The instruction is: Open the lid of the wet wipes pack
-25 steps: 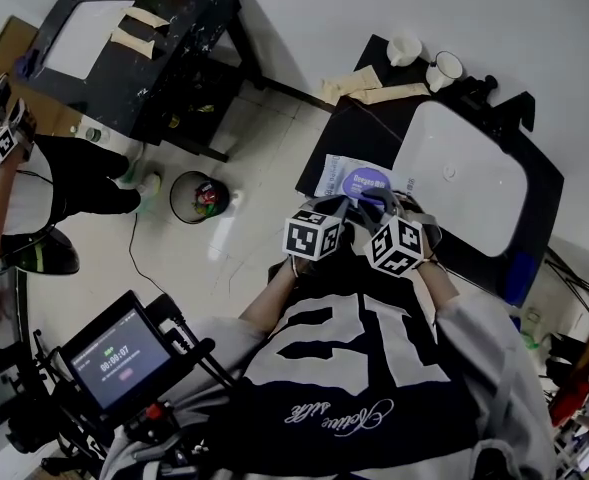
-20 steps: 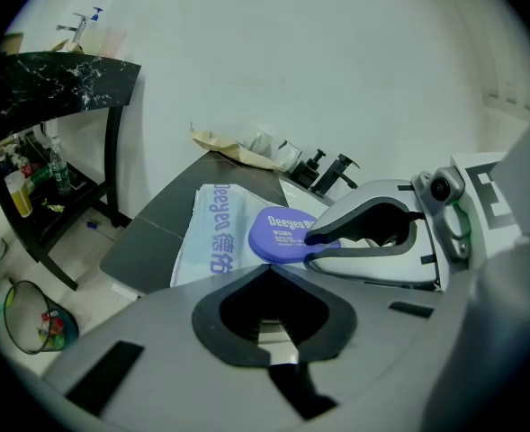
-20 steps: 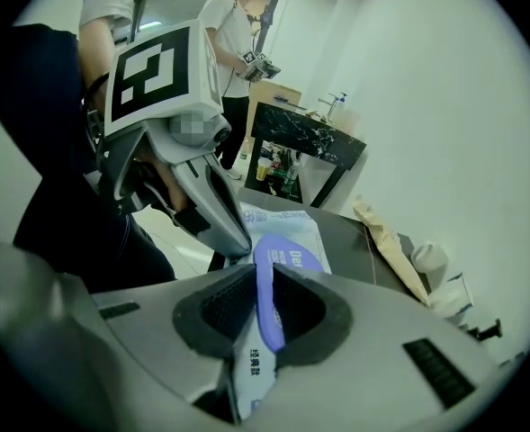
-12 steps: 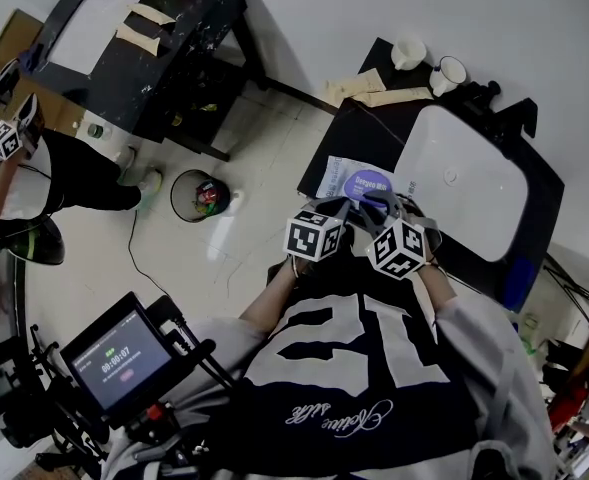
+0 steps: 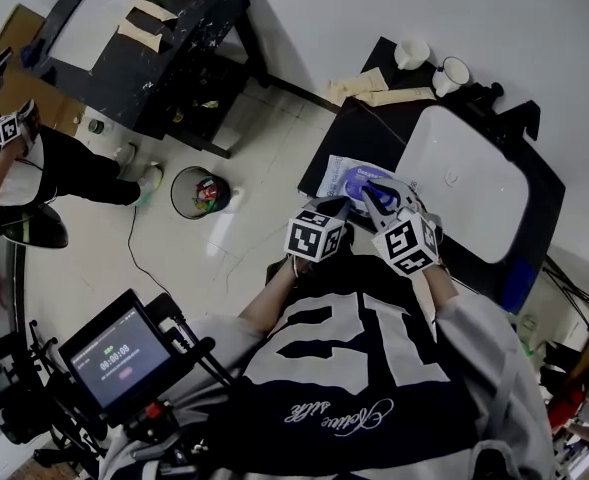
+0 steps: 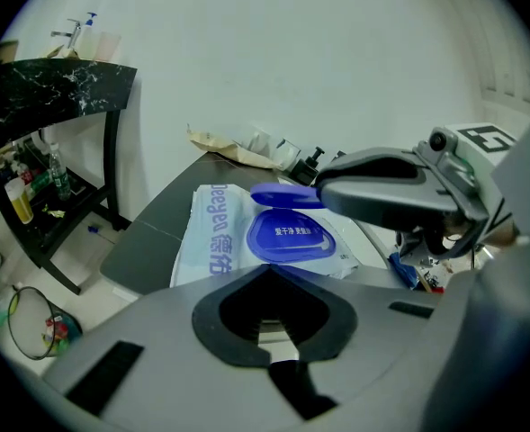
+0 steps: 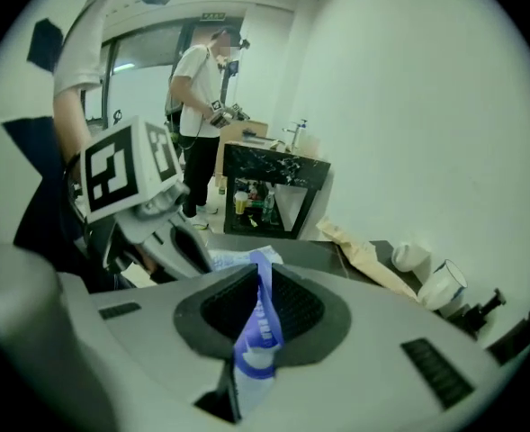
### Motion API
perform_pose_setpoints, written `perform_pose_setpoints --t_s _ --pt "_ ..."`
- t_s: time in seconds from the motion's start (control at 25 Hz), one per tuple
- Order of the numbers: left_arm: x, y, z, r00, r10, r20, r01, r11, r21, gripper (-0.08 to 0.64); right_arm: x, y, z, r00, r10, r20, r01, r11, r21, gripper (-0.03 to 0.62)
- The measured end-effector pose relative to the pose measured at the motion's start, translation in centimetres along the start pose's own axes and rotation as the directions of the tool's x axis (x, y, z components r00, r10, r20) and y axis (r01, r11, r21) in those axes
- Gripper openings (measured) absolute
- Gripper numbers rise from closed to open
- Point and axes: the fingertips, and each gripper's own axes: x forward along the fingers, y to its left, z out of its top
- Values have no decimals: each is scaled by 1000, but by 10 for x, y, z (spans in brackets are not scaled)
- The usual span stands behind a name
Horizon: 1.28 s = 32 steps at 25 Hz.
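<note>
The wet wipes pack [image 6: 212,239] lies flat on the black table [image 5: 319,158], pale blue with a blue oval lid frame [image 6: 291,238]. Its blue lid [image 6: 281,195] stands lifted off the frame, hinged at the far side. My right gripper [image 6: 326,193] is shut on the lid's edge; in the right gripper view the lid [image 7: 263,318] is pinched between the pads of that gripper [image 7: 260,282]. My left gripper [image 6: 273,320] is shut at the pack's near edge, with a pale strip of the pack between its pads. In the head view both grippers [image 5: 339,206] [image 5: 372,193] hover over the pack [image 5: 342,176].
A white basin [image 5: 464,183] fills the table's right part. Two mugs [image 5: 410,51] [image 5: 448,69] and brown paper [image 5: 374,90] lie at the far end. A bin [image 5: 196,194] stands on the floor, a black side table [image 5: 144,48] beyond. Another person [image 5: 14,158] stands left.
The right gripper has pulled up and toward me with the lid, which was flat on the pack before and is now raised. The left gripper has stayed put.
</note>
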Motion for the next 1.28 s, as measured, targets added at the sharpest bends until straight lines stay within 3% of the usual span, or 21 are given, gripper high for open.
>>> perform_pose_setpoints --t_s 0.24,0.56,0.92,1.28 --pt "1 1 -1 1000 -3 -4 3 1000 -6 -2 6 -52 15 997 -68 26 67 997 38 49" --pt "5 3 0 1000 -11 -21 11 1000 -1 -2 39 -99 -7 996 -92 -21 94 983 160 41" --pt "5 5 0 1000 -5 -20 5 1000 20 -2 74 -115 -41 990 -68 -120 103 942 319 41" --pt "4 2 -3 999 4 -33 -3 999 35 -2 42 -110 -13 991 -132 -18 127 903 409 41"
